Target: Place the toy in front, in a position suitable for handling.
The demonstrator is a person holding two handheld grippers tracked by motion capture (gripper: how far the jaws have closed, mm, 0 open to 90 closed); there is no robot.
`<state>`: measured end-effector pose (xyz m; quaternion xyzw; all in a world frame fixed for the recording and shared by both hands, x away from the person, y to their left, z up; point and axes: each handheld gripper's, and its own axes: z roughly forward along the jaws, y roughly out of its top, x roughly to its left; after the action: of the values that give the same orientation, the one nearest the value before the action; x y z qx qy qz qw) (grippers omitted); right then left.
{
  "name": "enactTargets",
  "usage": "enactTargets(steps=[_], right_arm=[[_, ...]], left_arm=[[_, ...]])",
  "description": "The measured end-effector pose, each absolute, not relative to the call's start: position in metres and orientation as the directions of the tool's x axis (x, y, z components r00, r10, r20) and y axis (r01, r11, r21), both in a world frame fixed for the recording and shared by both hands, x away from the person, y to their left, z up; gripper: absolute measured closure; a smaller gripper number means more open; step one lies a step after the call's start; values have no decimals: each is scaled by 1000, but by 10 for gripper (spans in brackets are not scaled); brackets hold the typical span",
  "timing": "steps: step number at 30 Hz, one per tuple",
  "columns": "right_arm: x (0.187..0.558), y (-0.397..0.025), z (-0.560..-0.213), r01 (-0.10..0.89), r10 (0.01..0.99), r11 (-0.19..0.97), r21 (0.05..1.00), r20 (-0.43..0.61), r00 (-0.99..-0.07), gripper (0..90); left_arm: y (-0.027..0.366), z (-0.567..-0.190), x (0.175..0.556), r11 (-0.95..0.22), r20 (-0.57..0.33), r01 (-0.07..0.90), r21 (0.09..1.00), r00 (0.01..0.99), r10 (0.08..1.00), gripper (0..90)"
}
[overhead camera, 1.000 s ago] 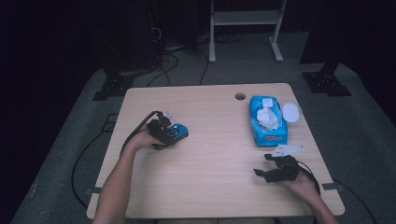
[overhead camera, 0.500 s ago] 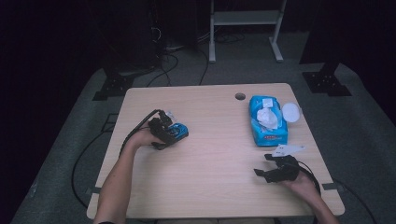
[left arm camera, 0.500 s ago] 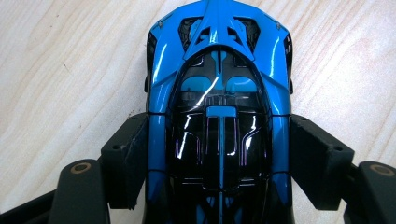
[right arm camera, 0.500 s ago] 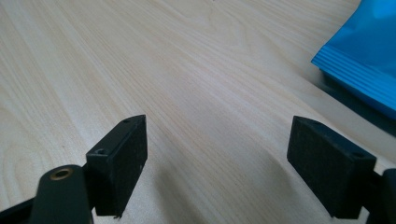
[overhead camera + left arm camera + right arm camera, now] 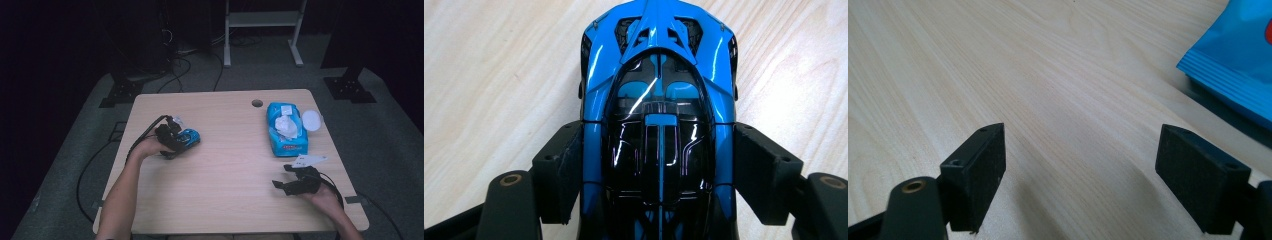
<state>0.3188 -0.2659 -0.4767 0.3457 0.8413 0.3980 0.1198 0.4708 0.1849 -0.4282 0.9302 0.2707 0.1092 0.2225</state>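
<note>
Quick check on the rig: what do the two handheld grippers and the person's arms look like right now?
Both grippers are black. The left gripper and right gripper each have two blocky, flat-faced jaws with small screw holes, on arms with brass-coloured pivot pins. A black cable trails from the left one, another from the right. The forearms are bare, no sleeves showing.

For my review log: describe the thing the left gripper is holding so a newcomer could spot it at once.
Start at the light wooden table and go to its left half, where the left gripper is. Between its jaws sits a small toy car, glossy blue with a black cabin, unlike the flat blue wipes pack on the right.
</note>
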Motion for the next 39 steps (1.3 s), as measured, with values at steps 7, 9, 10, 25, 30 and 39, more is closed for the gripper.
enactTargets(steps=[7,9,10,25,30,39], right_arm=[[319,-265,-477,486,676,446,752,73,-733,195],[319,-265,-476,484,676,446,753,71,-733,195],[319,-265,-476,483,676,446,753,70,-733,195],[319,-270,-475,484,686,432,761,71,-724,195],[320,-272,-474,486,690,427,763,72,-720,195],[320,-275,-475,490,697,419,764,75,-714,196]], left_arm=[[175,-409,459,-758,99,407,511,847,521,280],[168,-405,455,-762,105,389,517,855,508,279],[164,-404,453,-766,106,378,520,861,497,279],[92,-395,415,-819,137,184,543,943,303,279],[71,-401,404,-827,133,139,545,959,249,279],[47,-412,390,-837,119,101,538,974,194,279]])
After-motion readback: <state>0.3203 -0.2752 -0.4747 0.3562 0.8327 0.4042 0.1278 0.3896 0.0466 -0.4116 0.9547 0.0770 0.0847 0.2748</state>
